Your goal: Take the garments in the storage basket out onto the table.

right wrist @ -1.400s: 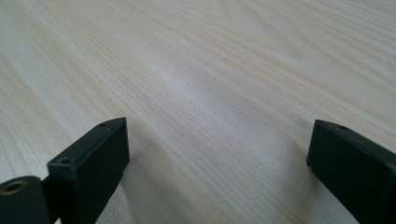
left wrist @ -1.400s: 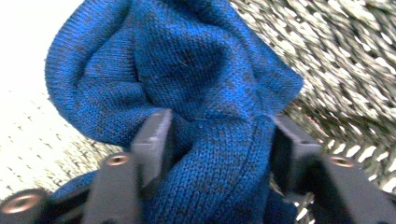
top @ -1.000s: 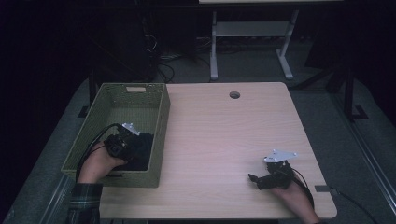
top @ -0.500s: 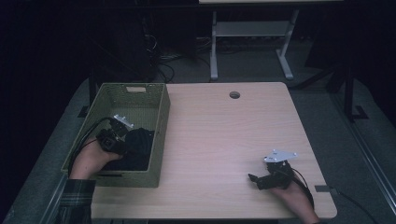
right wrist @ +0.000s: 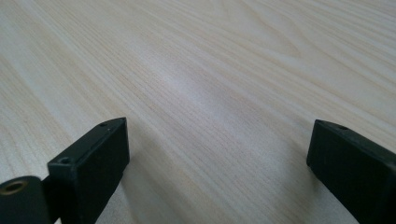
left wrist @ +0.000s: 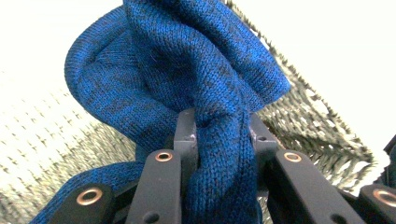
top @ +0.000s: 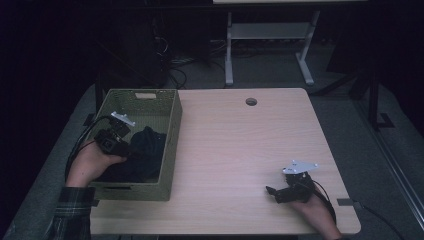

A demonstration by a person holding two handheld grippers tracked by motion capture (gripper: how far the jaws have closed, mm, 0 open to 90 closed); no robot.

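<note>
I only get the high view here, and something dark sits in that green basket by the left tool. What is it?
Observer: A blue knitted fabric, seen up close in the left gripper view.
Operator: Does the tool actually have it?
Observer: Yes, the left tool pinches a fold of the knit between its jaws, above the woven basket.
Operator: And the right tool?
Observer: The right tool stands open over bare wooden table, nothing between its jaws.
</note>
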